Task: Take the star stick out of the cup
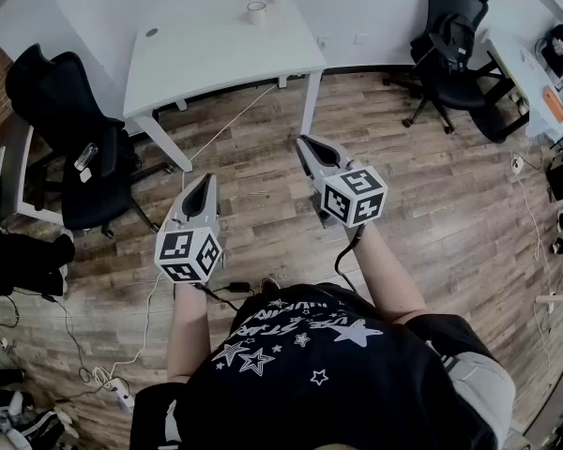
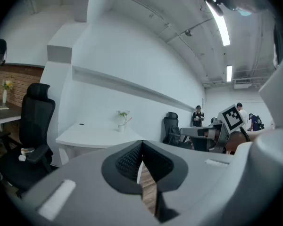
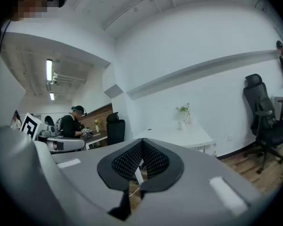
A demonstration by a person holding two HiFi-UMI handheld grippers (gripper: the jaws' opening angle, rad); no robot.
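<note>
A small white cup [image 1: 256, 12] stands near the far edge of the white table [image 1: 216, 59]. In the left gripper view the cup [image 2: 121, 126] holds thin stems and a reddish stick; a star shape is too small to tell. The right gripper view shows the same cup [image 3: 182, 125] far off. My left gripper [image 1: 205, 178] and right gripper [image 1: 305, 142] hang over the wooden floor, well short of the table. Both are shut with nothing between the jaws, as the left gripper [image 2: 141, 147] and right gripper [image 3: 141, 145] show up close.
A black office chair [image 1: 70, 148] stands left of the table, another black chair [image 1: 455, 54] at the back right. A second desk [image 1: 525, 78] runs along the right. Cables and a power strip [image 1: 117, 392] lie on the floor. People stand in the background [image 2: 197, 117].
</note>
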